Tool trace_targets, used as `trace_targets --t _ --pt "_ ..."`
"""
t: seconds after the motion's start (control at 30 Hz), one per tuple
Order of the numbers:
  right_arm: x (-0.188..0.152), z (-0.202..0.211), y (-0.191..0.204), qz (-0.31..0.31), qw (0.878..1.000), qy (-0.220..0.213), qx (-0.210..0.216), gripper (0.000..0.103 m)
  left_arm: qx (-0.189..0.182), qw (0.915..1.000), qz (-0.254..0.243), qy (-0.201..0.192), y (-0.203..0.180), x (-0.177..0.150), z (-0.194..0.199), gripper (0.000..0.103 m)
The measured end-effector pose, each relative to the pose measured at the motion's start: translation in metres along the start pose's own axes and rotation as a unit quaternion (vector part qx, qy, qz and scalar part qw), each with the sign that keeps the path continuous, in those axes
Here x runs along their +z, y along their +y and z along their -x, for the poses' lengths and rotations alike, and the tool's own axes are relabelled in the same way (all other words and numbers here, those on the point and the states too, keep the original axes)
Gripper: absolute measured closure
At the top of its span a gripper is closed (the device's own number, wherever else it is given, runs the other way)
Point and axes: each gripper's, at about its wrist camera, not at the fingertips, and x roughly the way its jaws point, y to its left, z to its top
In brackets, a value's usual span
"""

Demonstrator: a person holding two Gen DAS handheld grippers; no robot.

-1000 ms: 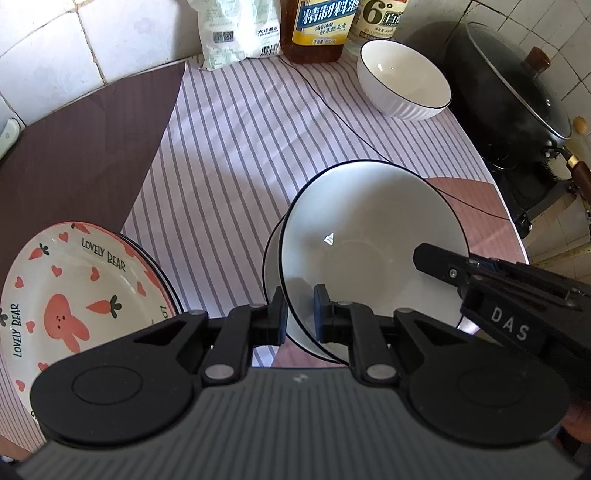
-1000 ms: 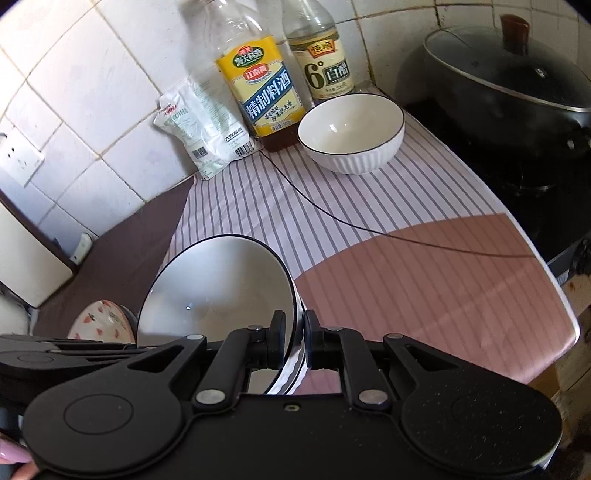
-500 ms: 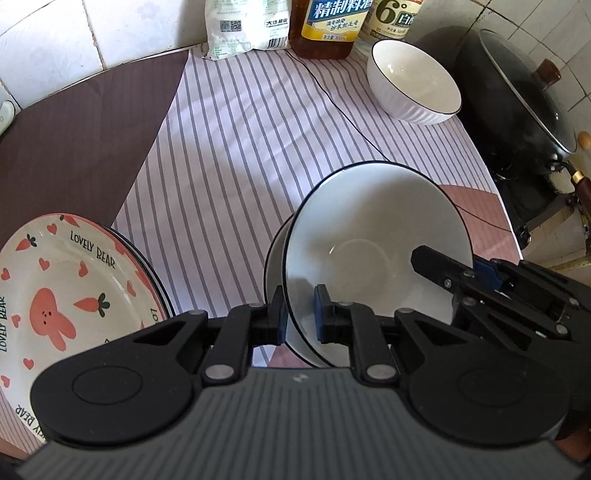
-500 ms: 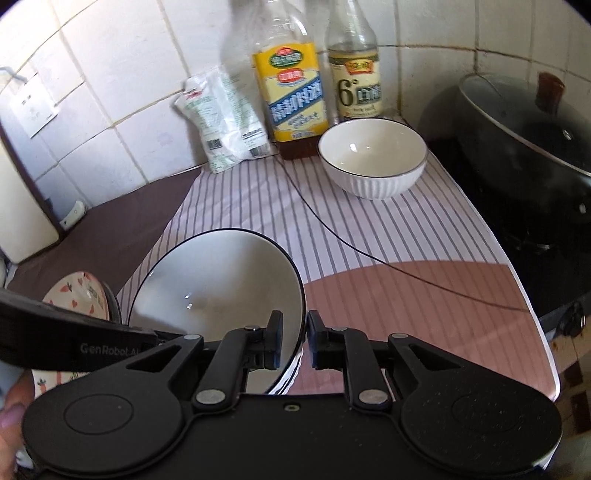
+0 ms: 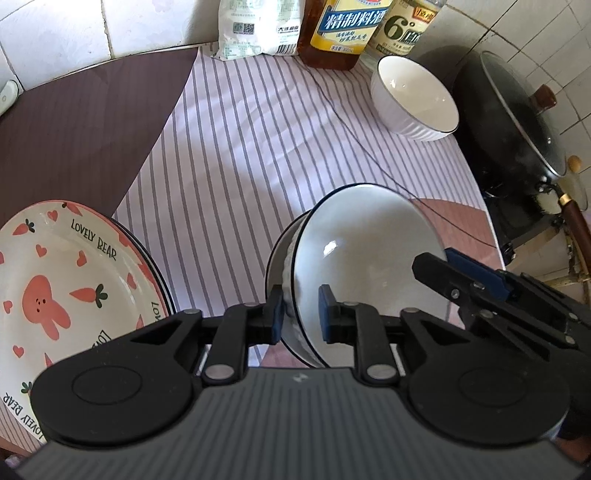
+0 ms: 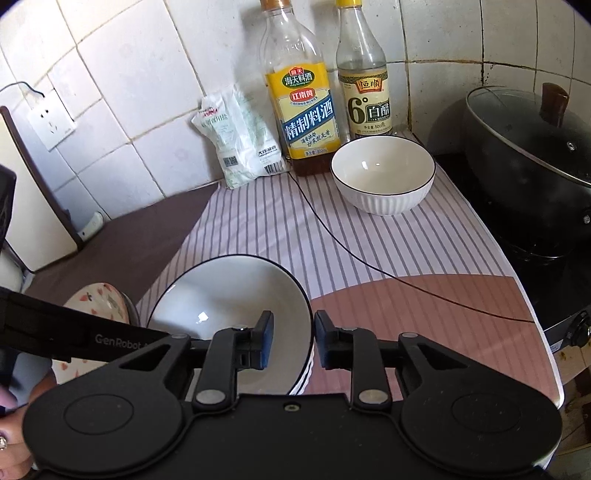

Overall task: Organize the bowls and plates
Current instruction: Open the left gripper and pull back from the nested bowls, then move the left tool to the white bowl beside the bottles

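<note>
Right wrist | yellow-label bottle "精制料酒" | vinegar bottle "6° 白醋"

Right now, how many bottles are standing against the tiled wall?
2. The yellow-labelled bottle stands behind the far bowl, beside the white packet; the clear bottle stands just right of it. More could be out of frame.

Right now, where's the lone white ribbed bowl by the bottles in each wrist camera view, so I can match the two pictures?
Left wrist view: the ribbed bowl sits upper right, on the striped cloth, left of the black wok.
Right wrist view: the ribbed bowl sits above centre, just in front of the two bottles.
Shared landmark: the yellow-labelled bottle stands just behind and to the left of the bowl in both views.
</note>
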Motion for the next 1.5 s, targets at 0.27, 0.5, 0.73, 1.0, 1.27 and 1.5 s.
trace_targets --t 0.27,0.5,0.73,1.0,1.27,1.5 --pt "-0.008 -0.007 0.002 0.03 0.999 0.004 -0.018 0.102 0.017 0.9983 -0.041 -0.039 -0.012 -0.003 0.014 0.056" --pt "-0.01 -0.006 -0.006 0.006 1.0 -0.001 -0.006 0.102 0.011 0.9979 -0.05 -0.04 -0.01 -0.003 0.019 0.056" --pt "0.008 0.022 -0.018 -0.002 0.999 -0.036 -0.004 0.093 0.025 0.9955 -0.08 -0.043 -0.018 0.004 0.045 0.058" --pt "0.033 0.064 -0.035 0.036 0.993 -0.107 0.021 0.076 -0.033 0.9953 -0.065 -0.063 -0.027 0.03 0.077 0.056" --pt "0.046 0.063 -0.037 0.107 0.986 -0.126 0.01 0.042 -0.037 0.9888 -0.081 -0.119 -0.04 0.057 0.075 0.05" --pt "0.05 0.021 -0.061 0.102 0.989 -0.11 -0.013 0.029 -0.042 0.9834 -0.104 -0.143 -0.049 0.078 0.046 0.038"
